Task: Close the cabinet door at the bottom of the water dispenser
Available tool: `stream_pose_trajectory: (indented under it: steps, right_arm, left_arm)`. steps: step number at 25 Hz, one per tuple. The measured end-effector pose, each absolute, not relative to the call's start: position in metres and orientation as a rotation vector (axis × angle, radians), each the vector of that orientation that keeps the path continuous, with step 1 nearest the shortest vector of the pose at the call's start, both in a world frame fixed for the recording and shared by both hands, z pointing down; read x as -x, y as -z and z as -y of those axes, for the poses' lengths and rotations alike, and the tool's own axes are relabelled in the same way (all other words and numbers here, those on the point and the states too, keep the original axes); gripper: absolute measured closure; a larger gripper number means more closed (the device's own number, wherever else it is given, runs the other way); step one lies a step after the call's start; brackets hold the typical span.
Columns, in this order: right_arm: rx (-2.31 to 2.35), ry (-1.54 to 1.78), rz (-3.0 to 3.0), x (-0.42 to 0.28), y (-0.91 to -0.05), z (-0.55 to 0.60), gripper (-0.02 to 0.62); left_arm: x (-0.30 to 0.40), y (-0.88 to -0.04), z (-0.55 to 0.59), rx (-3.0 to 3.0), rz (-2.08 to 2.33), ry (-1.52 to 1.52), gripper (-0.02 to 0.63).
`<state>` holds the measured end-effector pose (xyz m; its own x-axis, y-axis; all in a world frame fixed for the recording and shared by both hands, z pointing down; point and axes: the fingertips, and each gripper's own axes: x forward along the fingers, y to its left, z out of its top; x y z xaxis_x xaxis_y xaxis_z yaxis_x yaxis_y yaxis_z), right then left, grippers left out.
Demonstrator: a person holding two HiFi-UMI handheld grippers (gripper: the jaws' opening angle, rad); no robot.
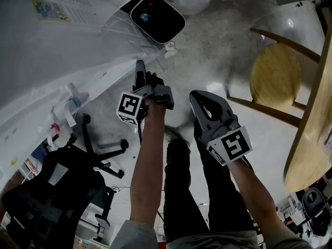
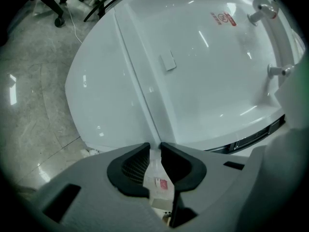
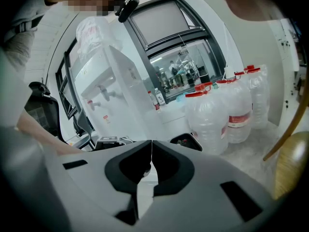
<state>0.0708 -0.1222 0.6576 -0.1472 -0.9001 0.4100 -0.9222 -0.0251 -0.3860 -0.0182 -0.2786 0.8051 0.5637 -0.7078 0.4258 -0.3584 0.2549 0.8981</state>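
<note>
The white water dispenser [image 1: 62,51] stands at the upper left of the head view, seen from above. In the left gripper view its lower cabinet door [image 2: 212,81] fills the frame, a glossy white panel that looks flush with the side panel [image 2: 106,91] along a straight seam. Two taps [image 2: 263,6] stick out above the door. My left gripper [image 1: 139,65] points at the dispenser; its tips [image 2: 154,146] sit right at the seam, shut but for a sliver, holding nothing. My right gripper [image 1: 196,96] hangs beside it, shut and empty [image 3: 151,146], aimed across the room at the dispenser [image 3: 108,81].
A black-and-white bin [image 1: 157,18] stands on the floor beyond the grippers. A wooden stool [image 1: 275,77] and a table edge [image 1: 311,134] are at the right. A black office chair [image 1: 57,191] stands at the lower left. Several full water jugs [image 3: 227,110] line the wall.
</note>
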Motion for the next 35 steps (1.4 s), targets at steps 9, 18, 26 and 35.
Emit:
stream_pose_trajectory:
  steps: [9,18,26,35]
  right_arm:
    - [-2.024,-0.906,2.174,-0.066,-0.655,0.119,0.583]
    - [-2.032,-0.905,2.164,-0.064,-0.652,0.104,0.583]
    - [-2.023,-0.891,2.177,-0.058,-0.648,0.097,0.583]
    - [-2.05,-0.889,2.155,-0.068,-0.647,0.09,0.583]
  left_arm:
    - [0.017,-0.805,0.279,-1.364,1.007,0.314,0.525]
    - [0.023,-0.805,0.272,-1.398,0.987,0.274,0.522]
    - [0.022,-0.802,0.284,-1.473,0.996,0.176,0.575]
    - [0.033,-0.806,0.281,-1.432,1.052,0.166,0.602]
